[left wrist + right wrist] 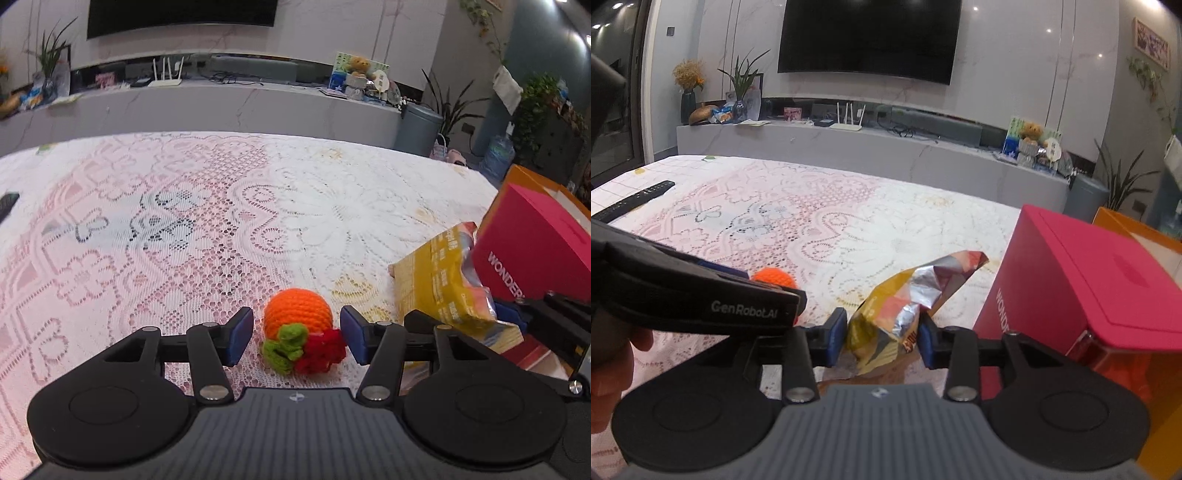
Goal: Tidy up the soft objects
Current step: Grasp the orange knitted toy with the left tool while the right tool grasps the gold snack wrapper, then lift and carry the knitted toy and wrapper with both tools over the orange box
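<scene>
An orange crocheted ball (299, 314) with green and red knitted bits lies on the lace tablecloth (184, 229). My left gripper (297, 334) is open, its blue pads either side of the ball with gaps on both sides. My right gripper (882, 338) is shut on a crumpled yellow snack bag (886, 317), whose foil top sticks up. The bag also shows in the left wrist view (443, 280), at the right. The ball peeks out behind the left gripper in the right wrist view (775, 277).
A pink box (1071, 291) stands close at the right inside an orange box (1137, 236). A black remote (631, 203) lies at the table's far left. A TV console runs behind the table.
</scene>
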The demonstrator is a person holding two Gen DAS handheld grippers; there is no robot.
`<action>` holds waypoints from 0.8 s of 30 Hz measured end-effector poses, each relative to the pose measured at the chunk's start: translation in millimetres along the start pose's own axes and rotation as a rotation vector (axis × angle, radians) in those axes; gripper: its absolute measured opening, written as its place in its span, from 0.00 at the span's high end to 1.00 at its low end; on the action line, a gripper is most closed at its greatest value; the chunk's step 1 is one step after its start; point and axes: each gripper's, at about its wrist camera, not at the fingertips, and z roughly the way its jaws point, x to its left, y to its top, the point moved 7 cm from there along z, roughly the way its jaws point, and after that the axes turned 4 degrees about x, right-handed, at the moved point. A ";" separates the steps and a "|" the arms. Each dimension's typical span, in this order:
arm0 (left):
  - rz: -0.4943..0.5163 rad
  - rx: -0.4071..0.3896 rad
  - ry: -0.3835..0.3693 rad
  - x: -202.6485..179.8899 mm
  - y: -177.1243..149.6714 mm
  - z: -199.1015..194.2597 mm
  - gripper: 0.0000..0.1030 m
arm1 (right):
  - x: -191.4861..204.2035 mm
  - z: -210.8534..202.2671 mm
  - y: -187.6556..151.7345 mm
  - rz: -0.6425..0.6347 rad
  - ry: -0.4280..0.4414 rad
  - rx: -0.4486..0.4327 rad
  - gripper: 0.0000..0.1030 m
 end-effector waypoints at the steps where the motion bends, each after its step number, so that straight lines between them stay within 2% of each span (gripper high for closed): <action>1: -0.008 0.002 -0.003 0.8 0.3 0.9 0.42 | -0.2 0.2 0.8 0.006 0.003 -0.007 0.60; 4: -0.023 0.007 -0.029 1.7 1.5 4.0 0.52 | -0.8 2.7 2.3 0.022 -0.013 -0.026 0.51; 9: -0.017 0.002 -0.032 -0.5 1.0 2.7 0.55 | -0.5 7.8 0.4 0.036 -0.025 -0.034 0.50; 10: -0.019 0.000 -0.033 -0.4 1.3 1.9 0.55 | -0.2 8.5 -0.1 0.038 -0.028 -0.034 0.52; 11: -0.017 -0.001 -0.031 -0.7 1.6 1.3 0.55 | -0.2 9.0 -0.6 0.043 -0.031 -0.034 0.58; 15: -0.001 -0.024 -0.021 -2.8 3.4 -3.3 0.56 | 1.2 8.9 -1.6 0.048 -0.036 -0.031 0.63; 17: 0.003 -0.038 -0.023 -3.7 5.4 -7.3 0.56 | 0.9 7.2 -1.9 0.054 -0.032 -0.036 0.69; 24: -0.003 -0.084 -0.012 -2.2 14.5 -26.3 0.56 | 8.5 -12.3 3.7 0.011 -0.023 -0.097 0.76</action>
